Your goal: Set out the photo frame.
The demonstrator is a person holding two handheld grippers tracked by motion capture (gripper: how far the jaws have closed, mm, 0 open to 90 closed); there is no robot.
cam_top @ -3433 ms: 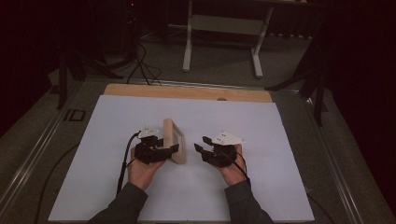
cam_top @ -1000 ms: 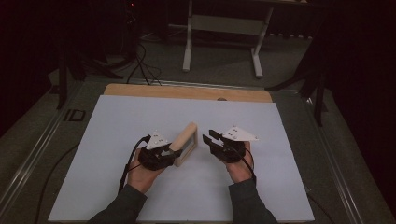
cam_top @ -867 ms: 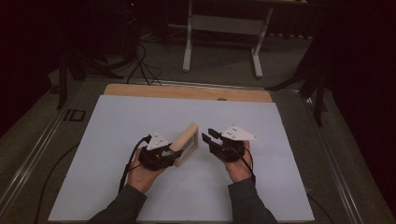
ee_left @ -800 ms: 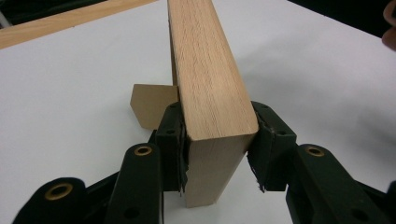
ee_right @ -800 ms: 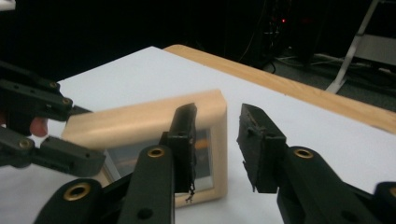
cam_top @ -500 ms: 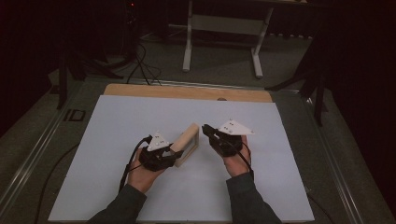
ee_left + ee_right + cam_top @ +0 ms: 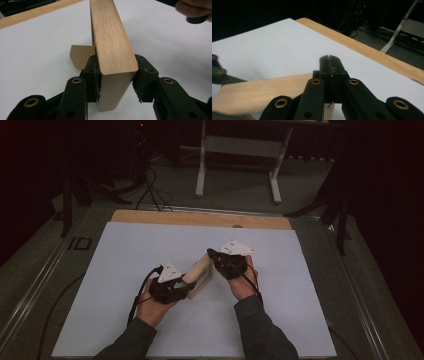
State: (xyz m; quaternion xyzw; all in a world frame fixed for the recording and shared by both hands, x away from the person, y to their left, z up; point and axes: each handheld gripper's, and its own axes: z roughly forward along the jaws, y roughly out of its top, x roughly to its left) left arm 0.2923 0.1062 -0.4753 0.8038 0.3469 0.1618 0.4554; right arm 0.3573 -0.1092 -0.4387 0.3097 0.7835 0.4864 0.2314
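Dark floor and a grey metal stand (image 7: 239,150) fill the top of the high view, and below them we see the white-covered table (image 7: 125,250) with its wooden back edge. At centre frame a wooden block (image 7: 200,271) slants between our two hands. From above, the left claw (image 7: 186,286) holds its lower end, and the left claw's own view shows what the overhead cannot: both black pads pressed flat on the block's (image 7: 112,50) sides, and a small wooden piece (image 7: 81,56) on the table just behind it. The right claw (image 7: 212,254) sits at the block's upper end. Its own view shows the jaws, just closed, pressed together with nothing between, above the block (image 7: 262,93).
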